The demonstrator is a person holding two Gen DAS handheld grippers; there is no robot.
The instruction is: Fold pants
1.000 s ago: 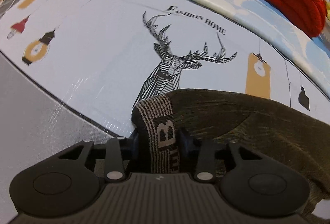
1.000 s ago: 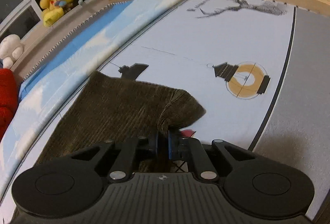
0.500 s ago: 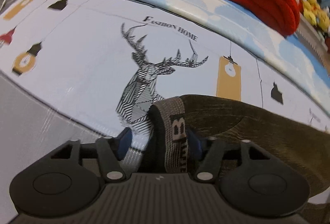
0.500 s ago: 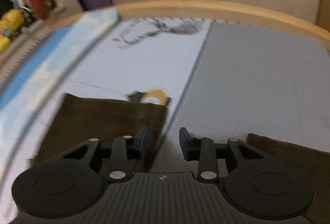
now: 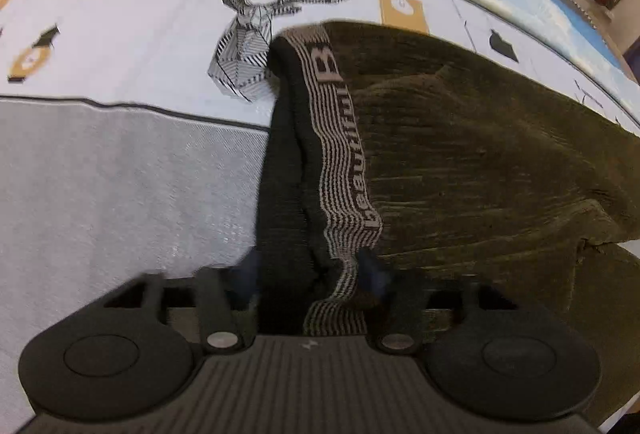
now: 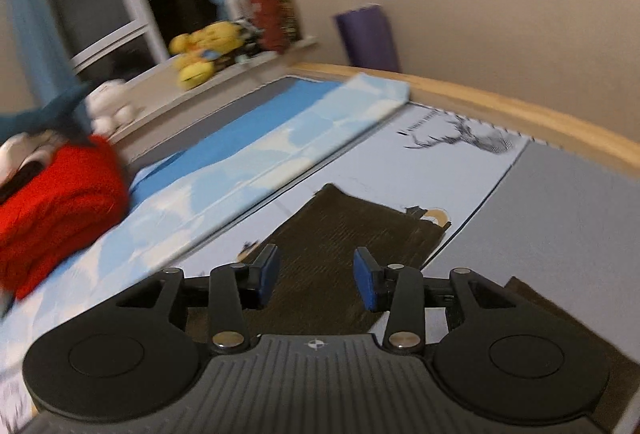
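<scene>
The olive corduroy pants (image 5: 480,154) lie spread on the bed's printed sheet (image 5: 120,34), over the deer print and the grey band. Their striped waistband (image 5: 340,162) stands bunched between the jaws of the left gripper (image 5: 310,274), which have just been closing and now seem to pinch it, probably to carry that end over for a fold. The right gripper (image 6: 316,278) hangs above the far end of the pants (image 6: 360,230), its blue pads apart with nothing between them; its jaws have just been opening, so the cuff end looks laid down on purpose. Beyond lie a blue cloud-print blanket (image 6: 240,170), a red knit (image 6: 52,202) and plush toys (image 6: 204,50) on the sill.
</scene>
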